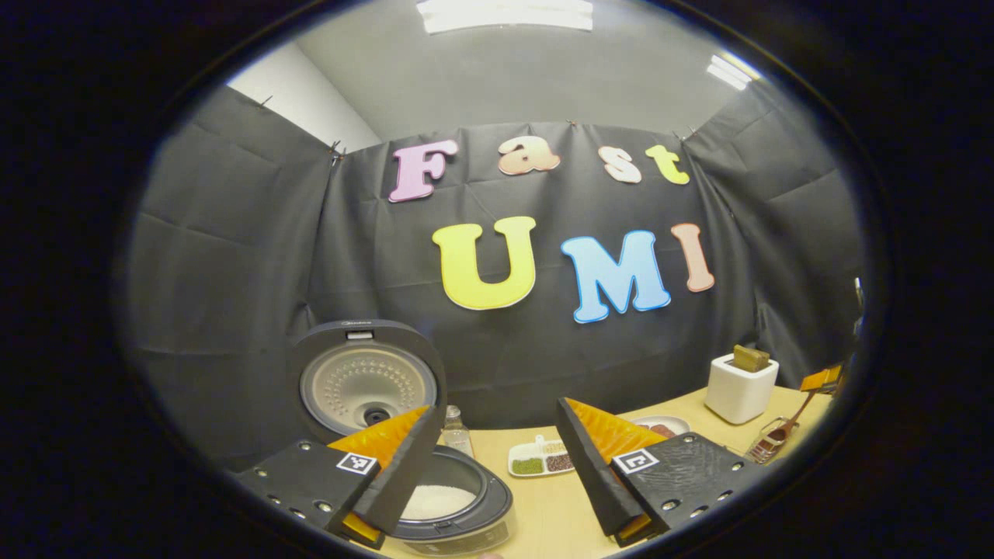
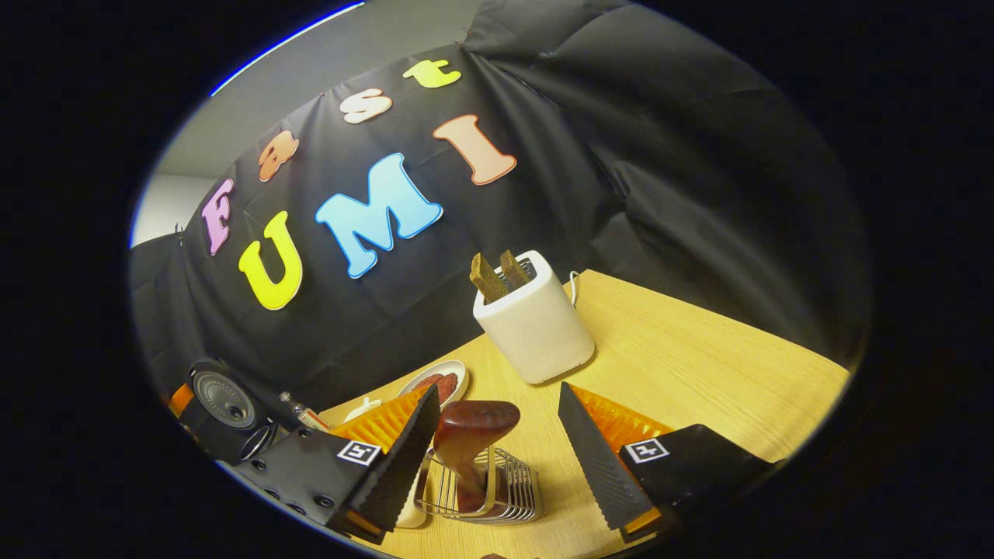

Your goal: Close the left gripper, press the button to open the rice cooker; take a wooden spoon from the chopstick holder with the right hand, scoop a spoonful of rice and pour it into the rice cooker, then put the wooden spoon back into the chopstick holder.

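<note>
Right gripper (image 2: 493, 458) spread wide at lower centre; could topple chopstick holder (image 2: 485, 493) by nudging wooden spoon (image 2: 474, 431). Left gripper (image 1: 493, 466) likewise spread.

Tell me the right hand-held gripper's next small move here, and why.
Probably back away from the holder. The spoon stands in it between the open fingers of the right hand-held gripper, and the cooker is open with rice inside, so the task looks nearly finished.
</note>
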A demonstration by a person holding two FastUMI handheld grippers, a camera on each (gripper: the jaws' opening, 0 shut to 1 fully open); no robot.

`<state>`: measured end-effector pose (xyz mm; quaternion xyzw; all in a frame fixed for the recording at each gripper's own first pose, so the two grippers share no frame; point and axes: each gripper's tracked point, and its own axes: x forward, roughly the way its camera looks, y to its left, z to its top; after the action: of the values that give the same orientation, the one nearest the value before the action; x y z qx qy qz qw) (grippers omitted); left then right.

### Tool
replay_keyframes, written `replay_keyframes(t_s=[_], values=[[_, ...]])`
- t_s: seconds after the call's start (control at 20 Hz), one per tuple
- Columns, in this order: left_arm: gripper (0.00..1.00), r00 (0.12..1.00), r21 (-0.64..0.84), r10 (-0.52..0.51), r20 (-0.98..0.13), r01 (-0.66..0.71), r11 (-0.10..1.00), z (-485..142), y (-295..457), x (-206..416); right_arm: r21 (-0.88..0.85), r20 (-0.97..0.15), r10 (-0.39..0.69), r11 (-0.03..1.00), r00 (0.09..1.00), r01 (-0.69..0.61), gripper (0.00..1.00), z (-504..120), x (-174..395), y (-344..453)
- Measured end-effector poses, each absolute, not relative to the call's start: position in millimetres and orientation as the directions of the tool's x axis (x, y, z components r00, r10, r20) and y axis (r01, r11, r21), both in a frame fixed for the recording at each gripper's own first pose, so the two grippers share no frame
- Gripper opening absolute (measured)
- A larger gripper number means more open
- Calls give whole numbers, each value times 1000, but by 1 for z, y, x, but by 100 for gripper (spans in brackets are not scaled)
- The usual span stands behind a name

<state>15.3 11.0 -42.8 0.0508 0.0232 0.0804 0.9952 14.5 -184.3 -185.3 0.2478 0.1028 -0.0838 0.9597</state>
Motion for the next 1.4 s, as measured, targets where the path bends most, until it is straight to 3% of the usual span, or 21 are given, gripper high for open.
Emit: replay_keyframes(t_s=[0.2, 0.3, 0.45, 0.5, 0.6, 1.0, 1.05, 1.4], values=[[93, 987, 95, 153, -43, -149, 984, -46, 10, 14, 457, -249, -77, 869, 965, 187, 98, -192, 23, -173], [92, 986, 93, 158, -47, -153, 984, -49, 13, 13, 463, -258, -54, 869, 965, 173, 88, -196, 29, -165], [94, 981, 110, 185, -51, -179, 978, -51, 25, 12, 463, -273, -45, 870, 961, 172, 84, -200, 33, -160], [92, 979, 118, 197, -46, -190, 975, -51, 29, 10, 475, -268, -38, 864, 963, 166, 77, -197, 34, -159], [92, 979, 111, 197, -45, -191, 975, -52, 33, 9, 513, -249, -52, 840, 967, 178, 26, -201, 42, -161], [94, 972, 82, 234, -38, -230, 970, -57, 61, 10, 497, -234, -83, 846, 969, 193, 21, -192, 50, -157], [93, 973, 69, 228, -38, -225, 972, -58, 61, 10, 489, -228, -87, 851, 970, 191, 24, -184, 51, -156], [94, 976, 14, 216, -32, -216, 976, -66, 76, 5, 331, -145, -123, 929, 982, 165, 21, -106, 58, -125]])
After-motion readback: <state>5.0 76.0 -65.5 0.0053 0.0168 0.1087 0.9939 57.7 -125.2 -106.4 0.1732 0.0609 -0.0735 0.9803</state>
